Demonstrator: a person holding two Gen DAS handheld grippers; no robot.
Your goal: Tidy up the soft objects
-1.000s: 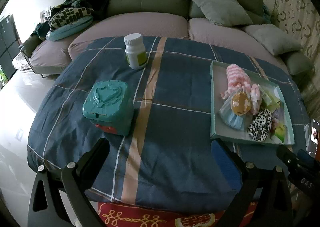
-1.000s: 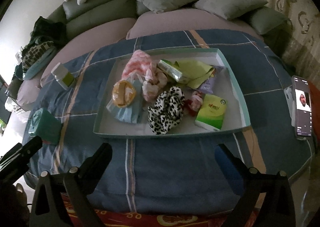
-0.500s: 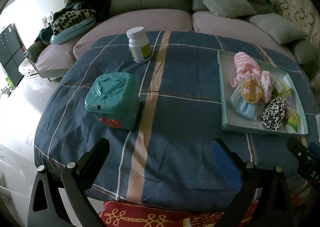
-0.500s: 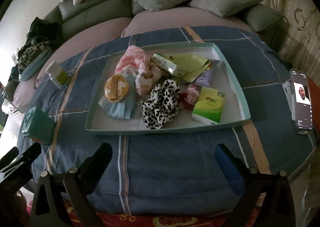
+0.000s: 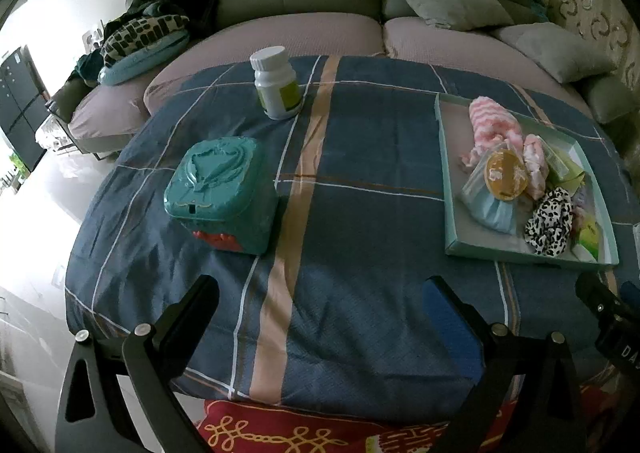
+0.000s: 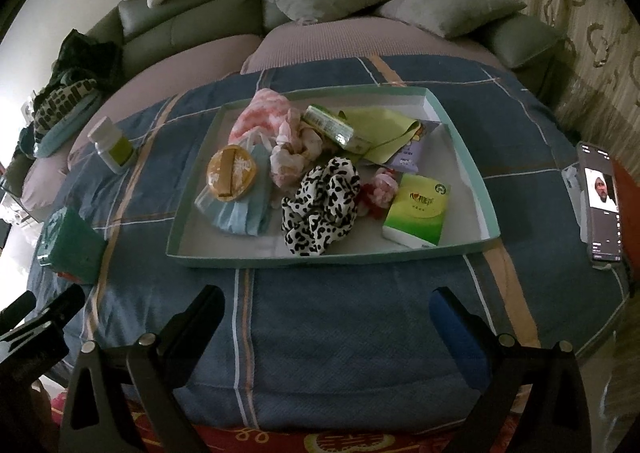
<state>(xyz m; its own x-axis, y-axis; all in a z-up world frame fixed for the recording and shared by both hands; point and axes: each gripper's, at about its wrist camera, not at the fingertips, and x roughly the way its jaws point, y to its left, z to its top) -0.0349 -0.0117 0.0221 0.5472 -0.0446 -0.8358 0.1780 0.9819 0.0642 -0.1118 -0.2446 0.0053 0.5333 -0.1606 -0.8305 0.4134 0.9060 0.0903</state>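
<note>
Well, both my grippers hang over the near edge of the blue checked cloth with nothing in them — the left gripper (image 5: pixel 320 293) has its fingers spread wide, and so does the right gripper (image 6: pixel 326 301). The soft things lie heaped in the shallow tray (image 6: pixel 320 259) toward the cloth's right edge. The leopard scrunchie (image 6: pixel 320 209) sits nearest the tray's front rim, touching the blue face mask (image 6: pixel 240 213), with the pink scrunchie (image 6: pixel 294 157) and the pink striped cloth (image 6: pixel 262 113) behind. I judge them all light and limp; they should squash between my pads, not slip. I would pinch the leopard scrunchie across its puffed ring, at the front. The round yellow tin (image 6: pixel 232 173) rests on the mask and may slide if the mask is tugged. The teal box (image 5: pixel 222 193) stands closed near the left edge.
</note>
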